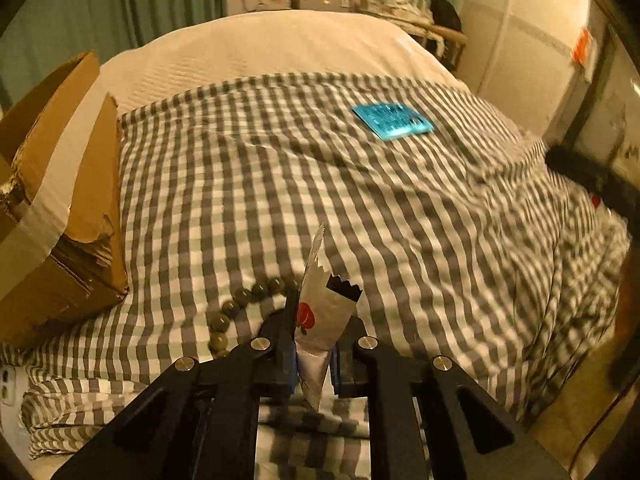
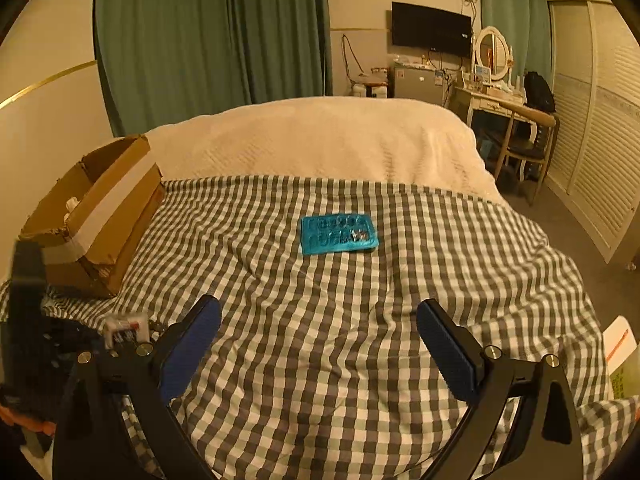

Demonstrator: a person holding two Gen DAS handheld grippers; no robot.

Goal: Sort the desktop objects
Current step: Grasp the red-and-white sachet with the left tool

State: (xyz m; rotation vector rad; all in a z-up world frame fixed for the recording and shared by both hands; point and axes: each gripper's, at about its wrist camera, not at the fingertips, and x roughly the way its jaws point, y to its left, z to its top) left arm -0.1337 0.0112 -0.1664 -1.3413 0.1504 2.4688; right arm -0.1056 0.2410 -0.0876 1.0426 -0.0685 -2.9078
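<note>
One torn wrapper [image 1: 320, 320] stands upright, clamped in the left gripper [image 1: 316, 354]; its lower end is hidden between the fingers. Beads [image 1: 236, 308] lie partly hidden behind. Right gripper [image 2: 319, 334] gapes wide over the checked sheet [image 2: 360, 320]; blue packet [image 2: 339, 234] farther off, cardboard box [image 2: 100, 216] at left.

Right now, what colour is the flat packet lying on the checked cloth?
Bright blue-turquoise packet; the right wrist view shows it best, sharp and near centre.
</note>
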